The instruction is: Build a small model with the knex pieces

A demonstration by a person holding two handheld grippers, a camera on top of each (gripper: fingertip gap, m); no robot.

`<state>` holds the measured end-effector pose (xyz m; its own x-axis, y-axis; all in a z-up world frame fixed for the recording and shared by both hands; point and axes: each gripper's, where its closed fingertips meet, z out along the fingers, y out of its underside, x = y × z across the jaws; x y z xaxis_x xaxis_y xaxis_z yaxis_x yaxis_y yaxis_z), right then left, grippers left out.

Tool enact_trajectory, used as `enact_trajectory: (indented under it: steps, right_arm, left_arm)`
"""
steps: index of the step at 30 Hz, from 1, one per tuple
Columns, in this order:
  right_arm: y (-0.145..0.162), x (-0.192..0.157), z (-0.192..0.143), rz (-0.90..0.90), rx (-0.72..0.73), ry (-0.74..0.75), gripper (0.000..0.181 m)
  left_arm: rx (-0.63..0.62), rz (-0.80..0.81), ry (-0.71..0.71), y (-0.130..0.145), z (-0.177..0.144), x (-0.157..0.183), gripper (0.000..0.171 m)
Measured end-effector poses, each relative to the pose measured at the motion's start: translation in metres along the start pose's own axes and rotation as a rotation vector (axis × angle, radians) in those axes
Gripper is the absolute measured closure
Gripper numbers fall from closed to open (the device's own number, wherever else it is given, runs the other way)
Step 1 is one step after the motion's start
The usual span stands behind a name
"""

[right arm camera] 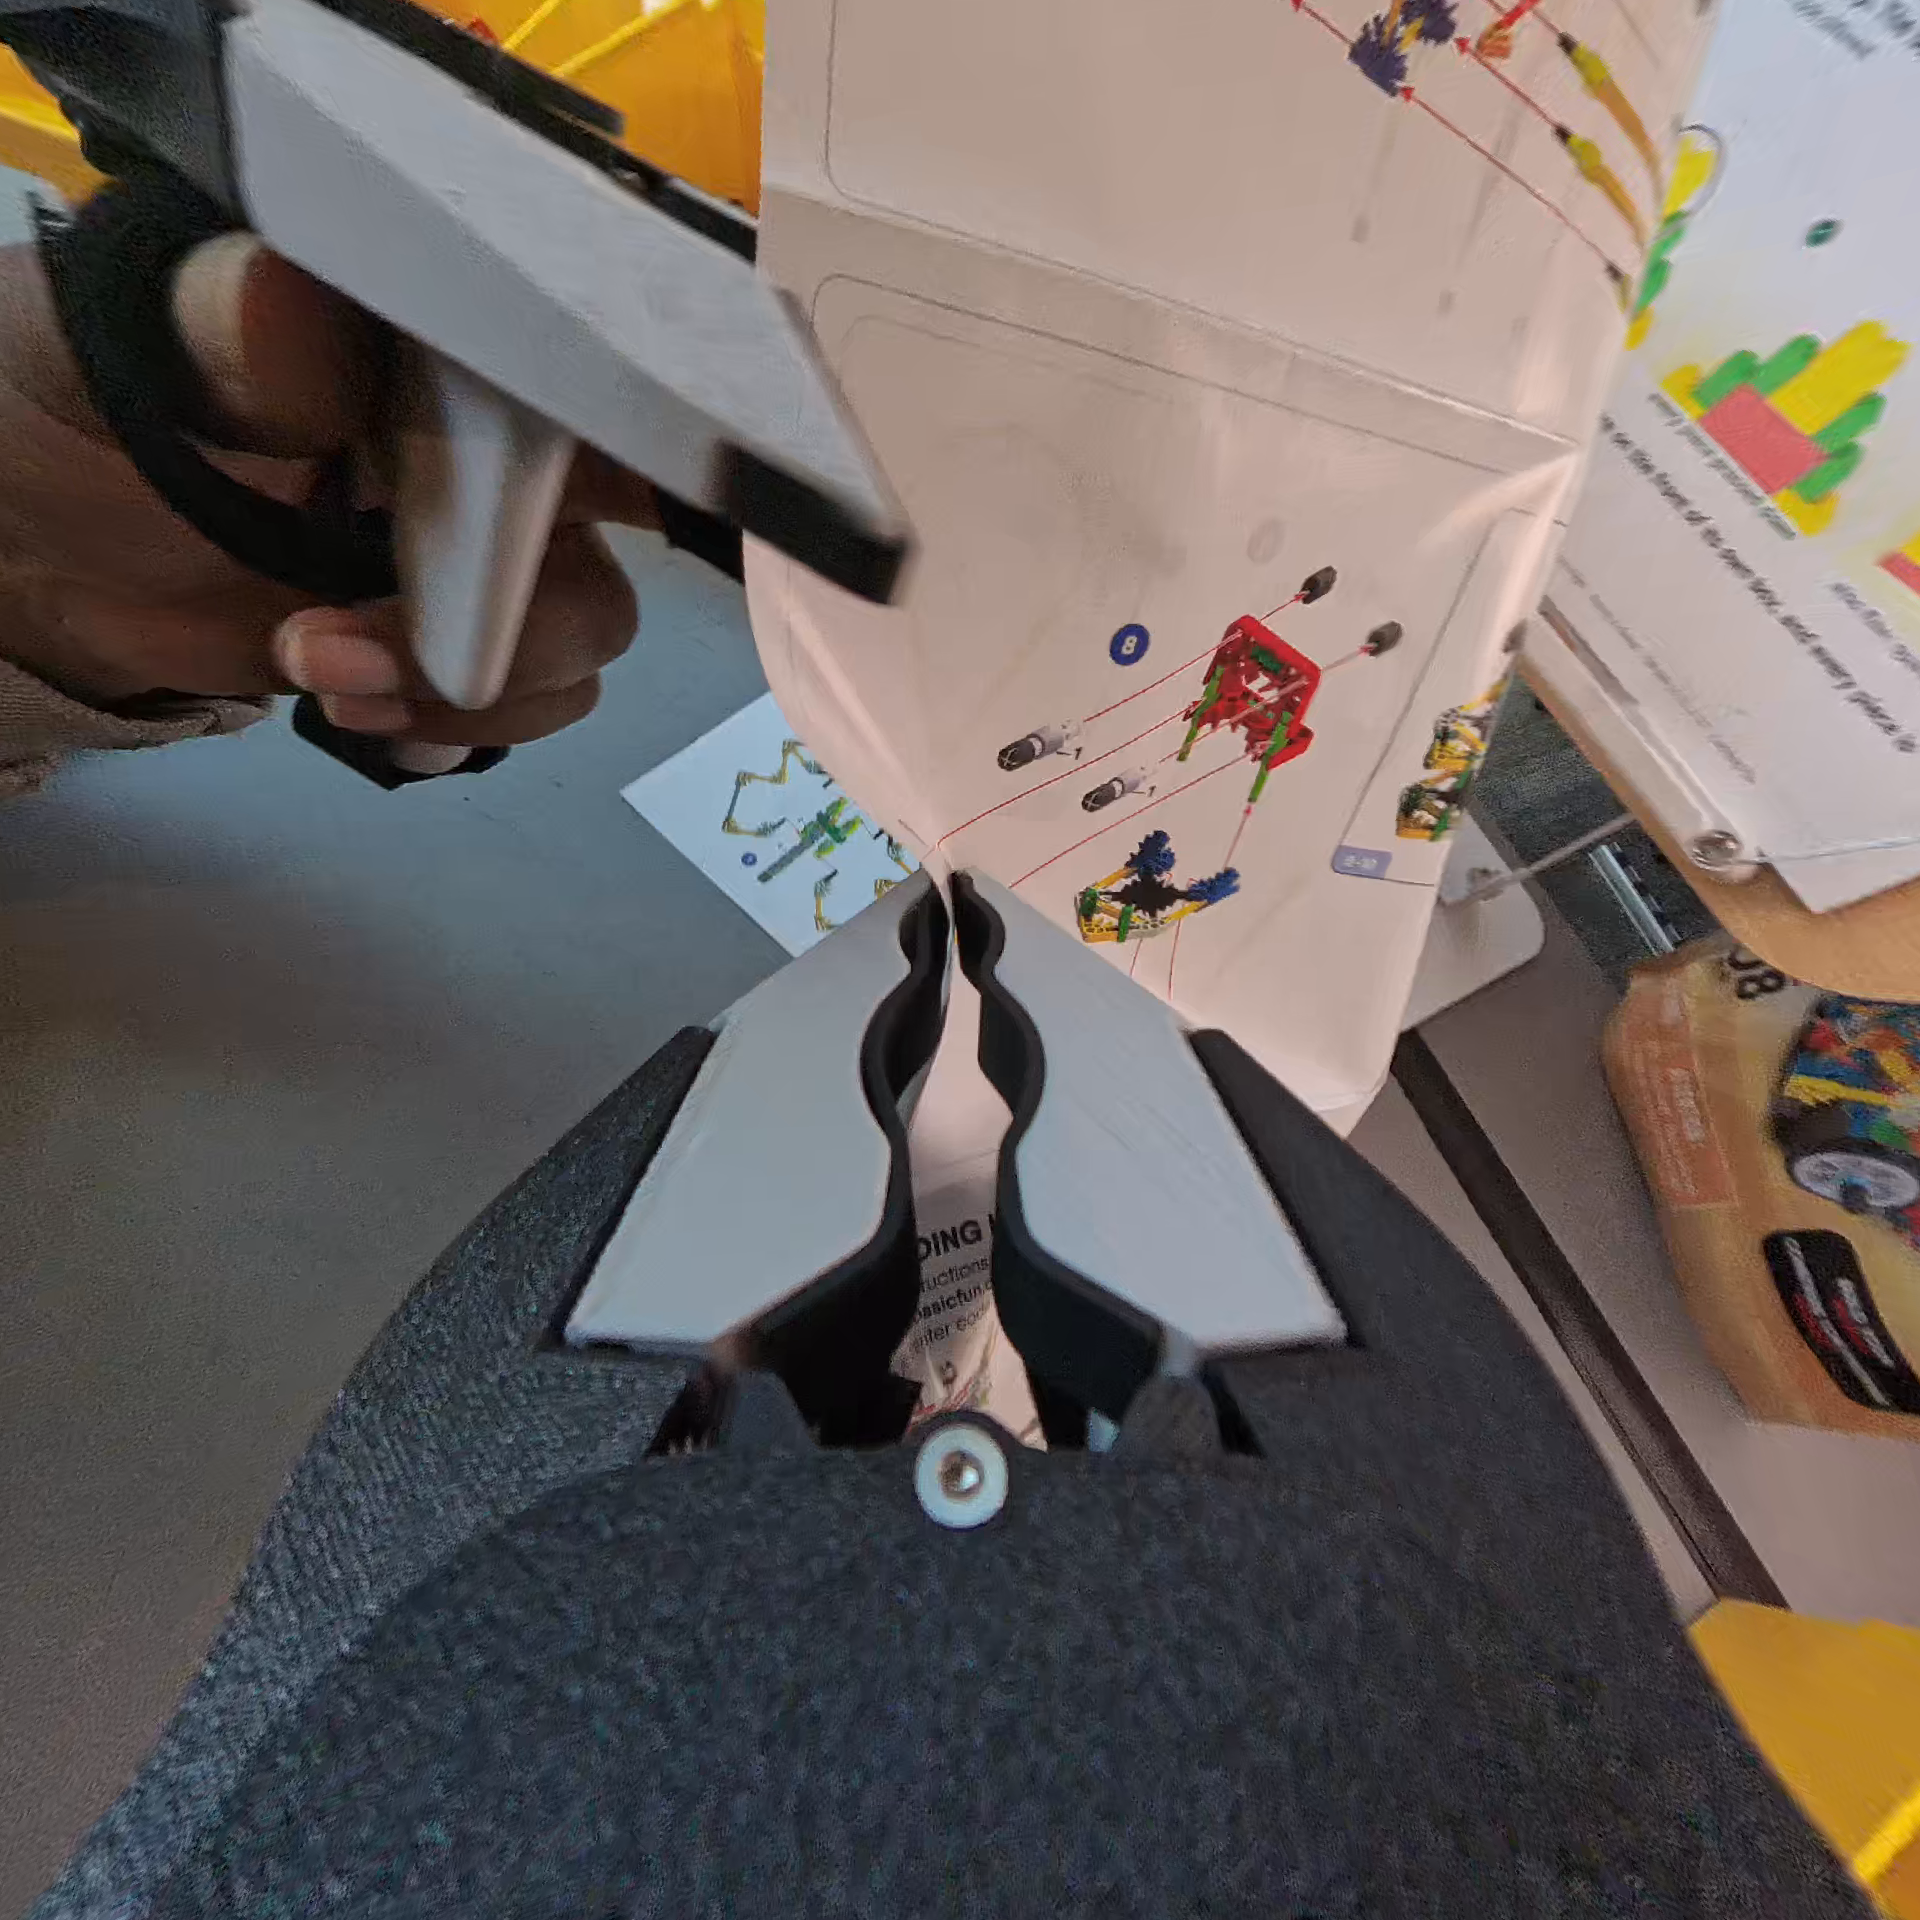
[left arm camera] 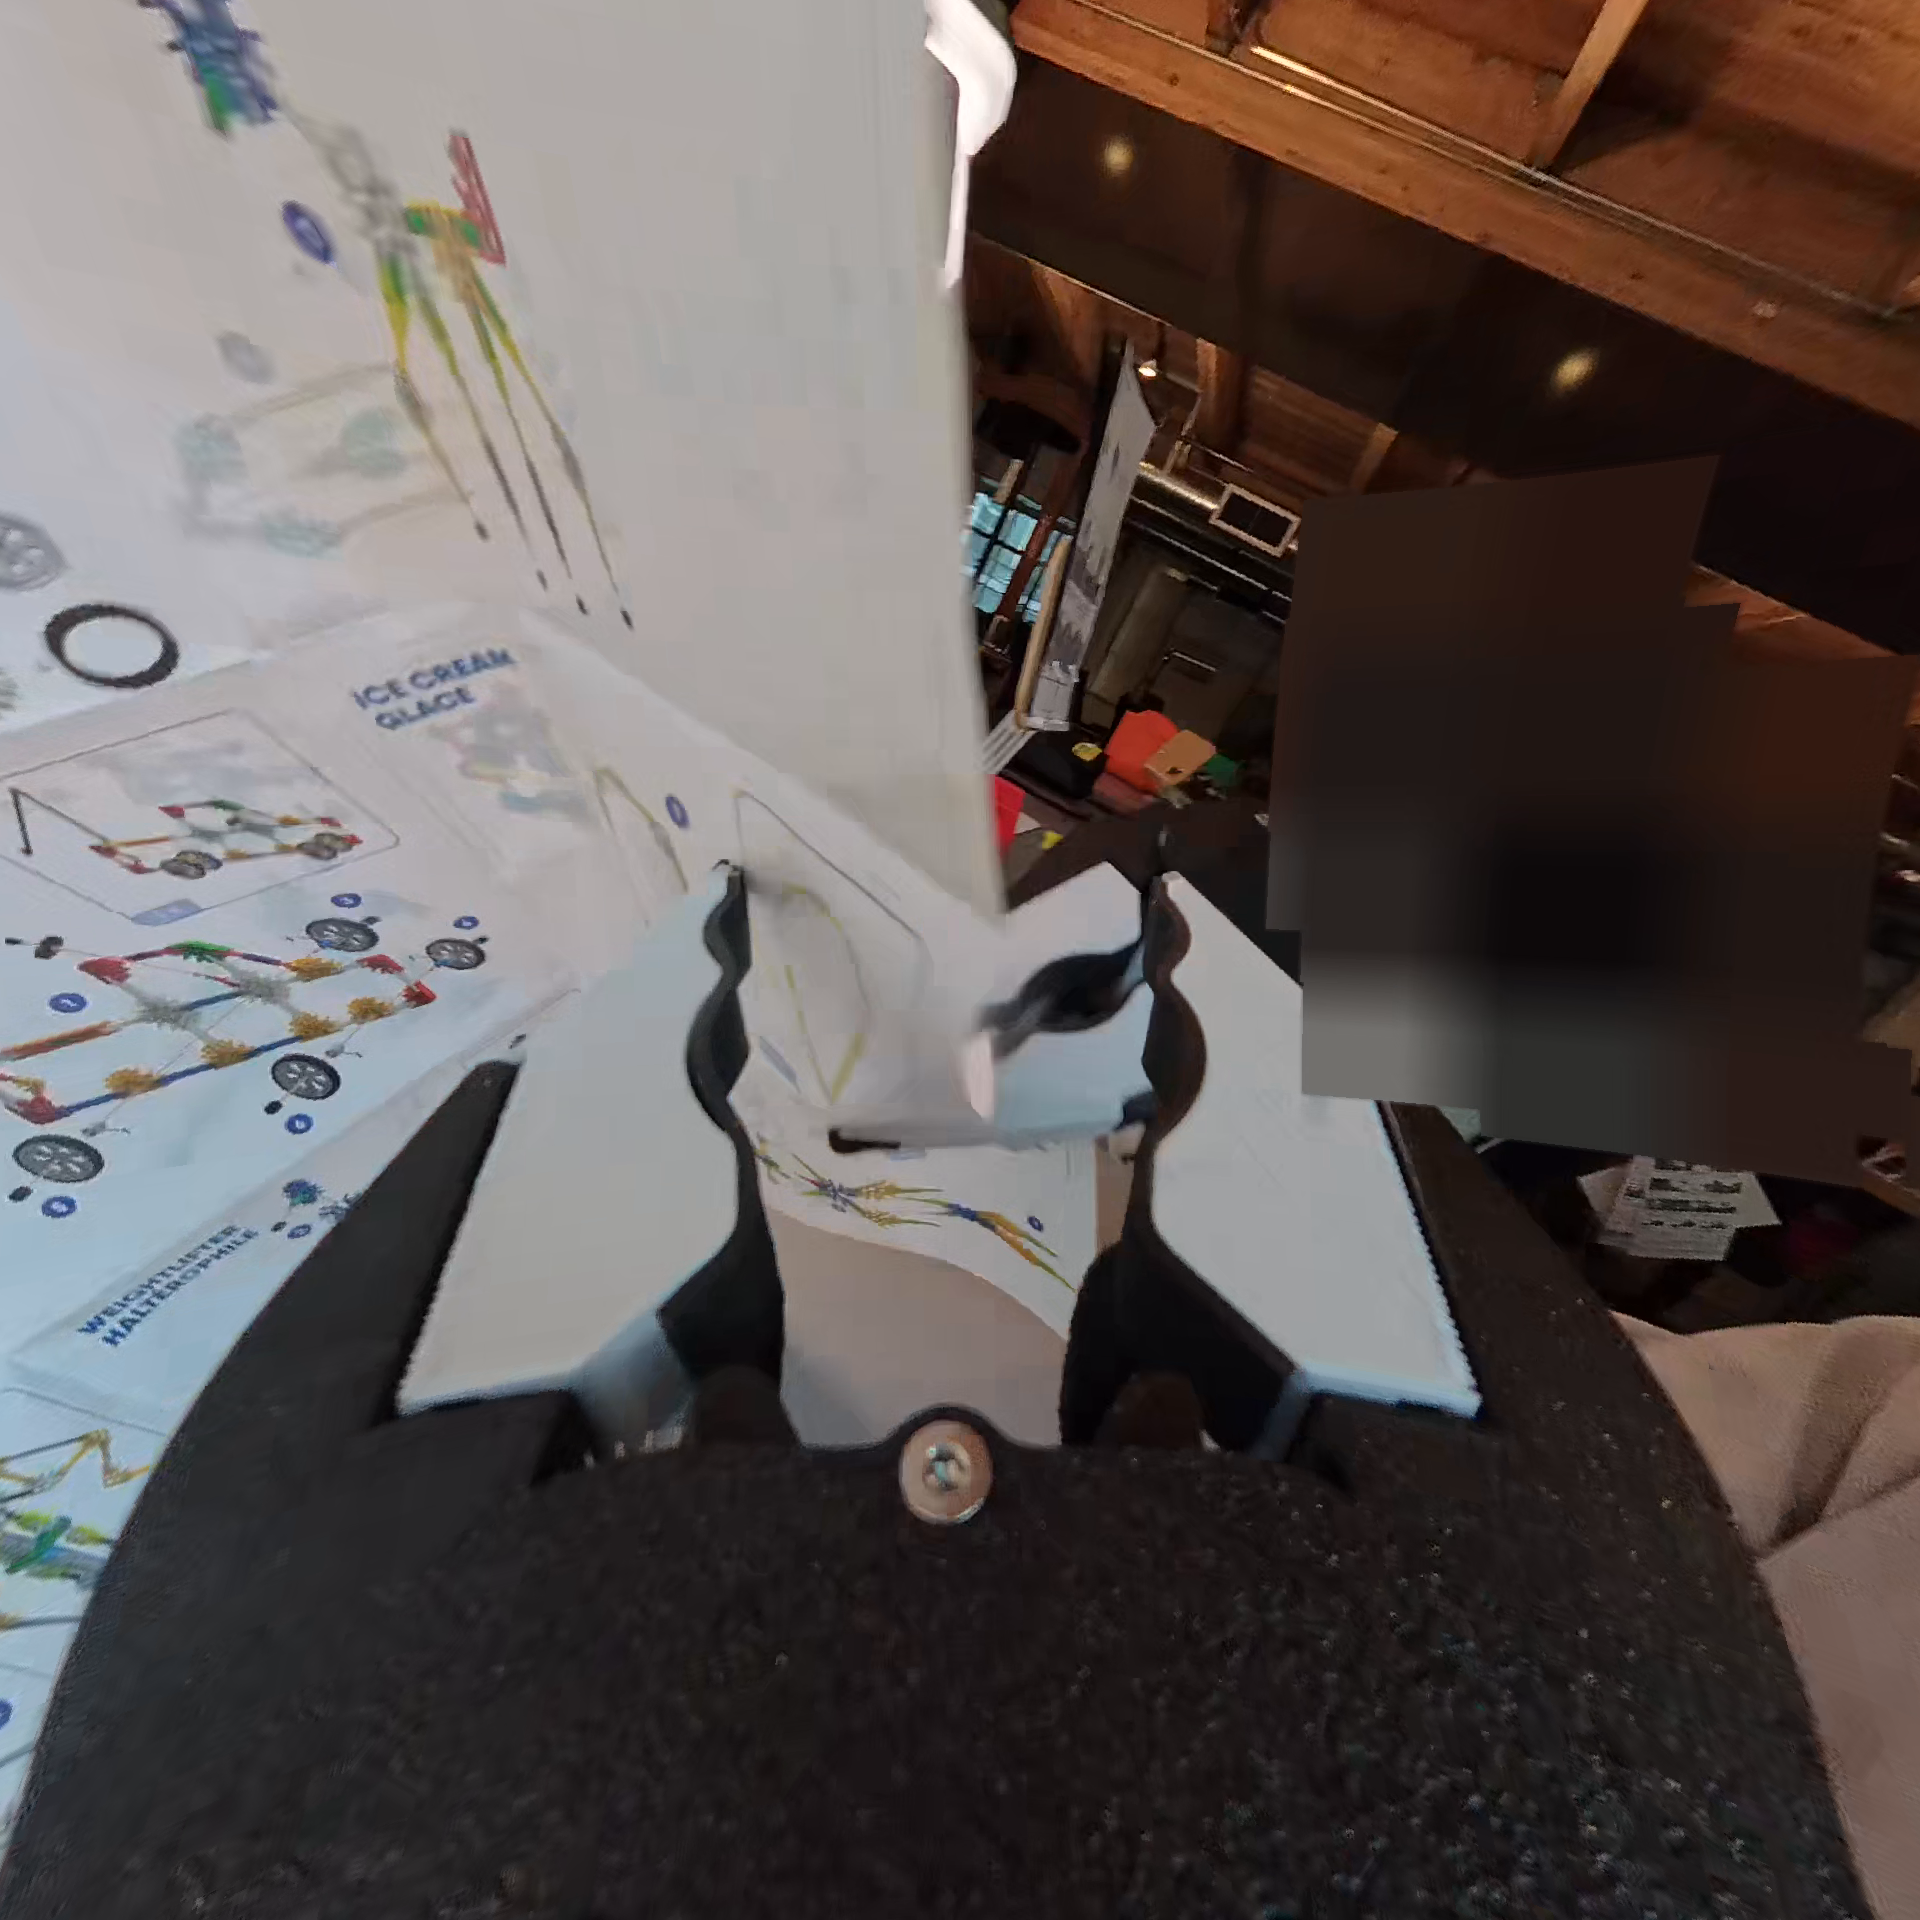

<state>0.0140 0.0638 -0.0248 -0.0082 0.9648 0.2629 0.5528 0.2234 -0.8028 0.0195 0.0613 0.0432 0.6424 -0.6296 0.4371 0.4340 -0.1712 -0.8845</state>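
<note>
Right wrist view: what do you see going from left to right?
A person's hand squeezing the other gripper's handle → small printed sheet on the grey surface → right gripper shut on the big instruction page → cardboard toy box.

Daylight falls soft and even, no hard glare. The lifted white page (left arm camera: 644,416) smears with motion blur toward ten o'clock; ceiling beams (left arm camera: 1455,135) at one o'clock sit dim, with two small lamps glowing. The other gripper (right arm camera: 540,312) at ten o'clock blurs. Edges bow, fisheye-fashion.
</note>
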Motion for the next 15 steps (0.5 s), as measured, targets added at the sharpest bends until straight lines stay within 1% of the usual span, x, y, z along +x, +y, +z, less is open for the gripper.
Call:
enact_trajectory:
  steps: [1,2,3,5,7,8,10,12,13,15]
  right_arm:
    - [-0.001,-0.011,0.011,-0.016,-0.009,-0.024,0.181]
    - [-0.002,-0.014,0.019,-0.027,-0.007,-0.008,0.181]
    - [-0.003,-0.015,0.025,-0.040,-0.011,0.014,0.181]
    - [-0.005,-0.016,0.030,-0.065,-0.011,0.045,0.181]
    - [-0.008,-0.026,0.029,-0.070,0.000,0.003,0.176]
    - [-0.012,-0.033,0.026,-0.069,0.020,-0.033,0.171]
    - [-0.020,-0.051,0.015,-0.073,0.055,-0.150,0.151]
    - [-0.021,-0.065,-0.006,-0.097,0.072,-0.280,0.134]
    - [-0.021,-0.071,-0.021,-0.112,0.098,-0.351,0.131]
    - [-0.025,-0.077,-0.056,-0.144,0.199,-0.479,0.131]
  left_arm:
    - [0.009,0.017,-0.058,-0.002,-0.004,-0.012,0.098]
    - [0.019,0.019,-0.082,-0.004,-0.011,-0.018,0.099]
    - [0.015,0.015,-0.097,-0.006,-0.017,-0.024,0.105]
    - [-0.004,0.042,-0.112,-0.011,-0.027,-0.029,0.131]
    - [0.009,0.078,-0.101,-0.022,-0.037,-0.027,0.147]
    - [-0.012,0.096,-0.087,-0.025,-0.039,-0.025,0.153]
    - [-0.047,0.163,-0.051,-0.031,-0.043,-0.014,0.158]
    - [-0.115,0.251,-0.013,-0.033,-0.046,0.000,0.161]
    - [-0.155,0.302,0.018,-0.034,-0.048,0.009,0.171]
    - [-0.219,0.387,0.077,-0.039,-0.052,0.028,0.171]
